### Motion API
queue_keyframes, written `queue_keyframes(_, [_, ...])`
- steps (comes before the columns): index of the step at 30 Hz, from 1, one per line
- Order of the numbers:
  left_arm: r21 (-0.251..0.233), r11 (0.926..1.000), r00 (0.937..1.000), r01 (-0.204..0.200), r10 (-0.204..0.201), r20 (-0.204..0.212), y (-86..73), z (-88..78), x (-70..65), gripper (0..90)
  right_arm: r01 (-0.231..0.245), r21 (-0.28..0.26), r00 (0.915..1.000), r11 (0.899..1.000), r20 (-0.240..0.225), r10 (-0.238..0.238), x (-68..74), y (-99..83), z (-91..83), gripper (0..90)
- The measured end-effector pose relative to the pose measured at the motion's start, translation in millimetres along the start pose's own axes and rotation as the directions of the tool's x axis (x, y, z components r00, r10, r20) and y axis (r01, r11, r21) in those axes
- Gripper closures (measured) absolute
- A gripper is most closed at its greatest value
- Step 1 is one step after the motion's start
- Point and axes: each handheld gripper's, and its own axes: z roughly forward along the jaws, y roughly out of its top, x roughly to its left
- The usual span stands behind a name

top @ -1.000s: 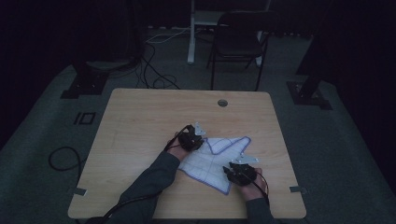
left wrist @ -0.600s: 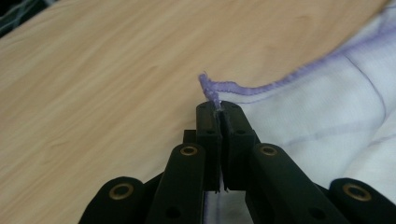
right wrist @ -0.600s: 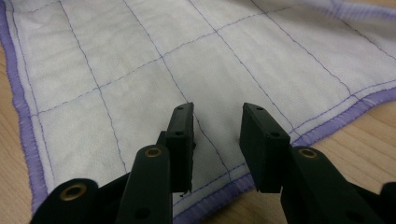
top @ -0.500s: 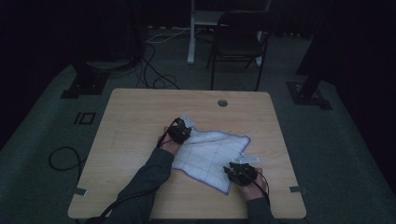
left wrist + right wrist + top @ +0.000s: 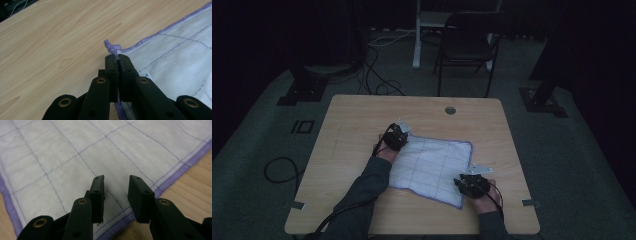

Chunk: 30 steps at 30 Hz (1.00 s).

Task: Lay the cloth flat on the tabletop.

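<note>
A white cloth (image 5: 432, 165) with purple grid lines and a purple hem lies spread on the wooden table (image 5: 362, 115). My left gripper (image 5: 396, 136) sits at the cloth's far left corner. In the left gripper view, the left gripper (image 5: 117, 57) is shut on that frayed purple corner of the cloth (image 5: 180, 57). My right gripper (image 5: 472, 182) rests at the cloth's near right corner. In the right gripper view, the right gripper (image 5: 116, 182) is open; its jaws have just been closing a little. The cloth (image 5: 75, 152) lies flat beneath them, not pinched.
A round cable hole (image 5: 450, 110) sits near the table's far edge. Behind the table stand a dark chair (image 5: 467, 40) and a white post (image 5: 417, 35). Cables (image 5: 377, 75) trail on the floor, with stand bases (image 5: 299, 92) at both sides.
My left gripper has moved left and away with the cloth corner in it, and the bunched cloth has been drawn out into a flat square. The right hand has stayed put.
</note>
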Motion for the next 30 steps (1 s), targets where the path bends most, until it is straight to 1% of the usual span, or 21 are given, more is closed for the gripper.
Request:
queue_keyframes(2, [0.003, 0.9999, 0.9999, 0.014, -0.014, -0.009, -3.6, -0.6, 4.1, 87.8, -0.002, 0.003, 1.0000, 1.000, -0.002, 0.002, -1.9, -0.4, -1.0, 66.3])
queue_keyframes(3, [0.009, 0.9996, 0.9995, 0.027, -0.027, -0.014, -8.5, -1.5, 9.1, 87.8, 0.000, 0.005, 1.0000, 1.000, -0.002, 0.000, -3.3, -1.0, -1.9, 66.2])
queue_keyframes(4, [0.009, 0.9996, 0.9995, 0.027, -0.027, -0.014, -8.5, -1.5, 9.1, 87.8, 0.000, 0.005, 1.0000, 1.000, -0.002, 0.000, -3.3, -1.0, -1.9, 66.2])
queue_keyframes(6, [0.013, 0.9990, 0.9989, 0.043, -0.042, -0.020, -17.2, -2.5, 15.3, 87.7, 0.009, 0.005, 0.9999, 1.000, -0.009, -0.009, -4.2, -1.9, -2.7, 65.3])
queue_keyframes(8, [0.017, 0.9988, 0.9987, 0.045, -0.045, -0.022, -20.1, -2.7, 16.9, 87.7, 0.012, 0.006, 0.9999, 1.000, -0.008, -0.012, -3.8, -2.0, -2.8, 64.8])
queue_keyframes(9, [0.019, 0.9983, 0.9981, 0.056, -0.055, -0.026, -25.7, -3.0, 20.4, 87.6, 0.017, 0.007, 0.9998, 1.000, -0.010, -0.017, -2.8, -2.0, -3.0, 64.1])
queue_keyframes(12, [0.020, 0.9973, 0.9972, 0.071, -0.071, -0.024, -30.3, -2.9, 22.7, 86.9, 0.018, 0.008, 0.9997, 1.000, -0.017, -0.018, -2.3, -2.2, -3.3, 63.7])
queue_keyframes(13, [0.017, 0.9969, 0.9968, 0.077, -0.076, -0.024, -32.4, -4.8, 22.6, 85.9, 0.015, 0.008, 0.9997, 1.000, -0.018, -0.015, -2.4, -2.2, -3.2, 63.1])
queue_keyframes(14, [0.017, 0.9969, 0.9968, 0.077, -0.076, -0.024, -32.4, -4.8, 22.6, 81.9, 0.015, 0.008, 0.9997, 1.000, -0.018, -0.015, -2.4, -2.2, -3.2, 63.1])
queue_keyframes(15, [0.008, 0.9967, 0.9961, 0.081, -0.081, -0.034, -32.8, -7.6, 21.9, 81.9, 0.015, 0.007, 0.9997, 1.000, -0.022, -0.015, -2.8, -2.2, -3.1, 62.5])
queue_keyframes(16, [-0.008, 0.9957, 0.9950, 0.093, -0.093, -0.037, -33.1, -11.7, 21.5, 75.5, 0.016, 0.006, 0.9995, 1.000, -0.026, -0.016, -2.9, -2.2, -3.0, 61.2])
queue_keyframes(17, [-0.042, 0.9927, 0.9929, 0.113, -0.115, -0.033, -34.5, -23.3, 18.4, 73.3, 0.016, 0.005, 0.9995, 1.000, -0.028, -0.016, -2.9, -2.2, -2.9, 60.5])
queue_keyframes(18, [-0.042, 0.9927, 0.9929, 0.113, -0.115, -0.033, -34.5, -23.3, 18.4, 71.8, 0.016, 0.005, 0.9995, 1.000, -0.028, -0.016, -2.9, -2.2, -2.9, 60.5])
queue_keyframes(19, [-0.064, 0.9931, 0.9947, 0.098, -0.099, -0.026, -37.9, -36.7, 10.0, 70.3, 0.014, 0.003, 0.9994, 1.000, -0.033, -0.014, -3.2, -1.9, -2.4, 59.5])
queue_keyframes(20, [-0.064, 0.9931, 0.9947, 0.098, -0.099, -0.026, -37.9, -36.7, 10.0, 69.1, 0.014, 0.003, 0.9994, 1.000, -0.033, -0.014, -3.2, -1.9, -2.4, 59.5])
queue_keyframes(21, [-0.088, 0.9936, 0.9974, 0.072, -0.072, -0.002, -44.5, -48.3, -2.9, 68.5, 0.011, 0.003, 0.9992, 1.000, -0.038, -0.011, -3.7, -1.5, -2.1, 59.0])
queue_keyframes(23, [-0.088, 0.9936, 0.9974, 0.072, -0.072, -0.002, -44.5, -48.3, -2.9, 68.1, 0.010, 0.003, 0.9991, 1.000, -0.040, -0.010, -4.0, -1.4, -1.9, 59.0])
queue_keyframes(24, [-0.094, 0.9943, 0.9985, 0.051, -0.049, 0.023, -54.2, -57.6, -16.4, 68.1, 0.010, 0.003, 0.9991, 1.000, -0.040, -0.010, -4.0, -1.4, -1.9, 58.8])
queue_keyframes(26, [-0.087, 0.9959, 0.9990, 0.028, -0.025, 0.039, -62.9, -62.0, -26.7, 67.7, 0.016, -0.007, 0.9989, 1.000, -0.043, -0.016, -3.9, -0.2, -0.6, 57.5])
queue_keyframes(28, [-0.071, 0.9974, 0.9985, 0.016, -0.013, 0.053, -71.7, -64.2, -33.4, 67.7, 0.030, -0.027, 0.9989, 0.999, -0.035, -0.031, -3.9, 2.8, 0.4, 56.7])
queue_keyframes(30, [-0.048, 0.9988, 0.9986, 0.005, -0.002, 0.053, -80.7, -64.8, -36.2, 67.7, 0.034, -0.045, 0.9989, 0.998, -0.029, -0.036, -4.7, 7.5, 1.7, 56.2])
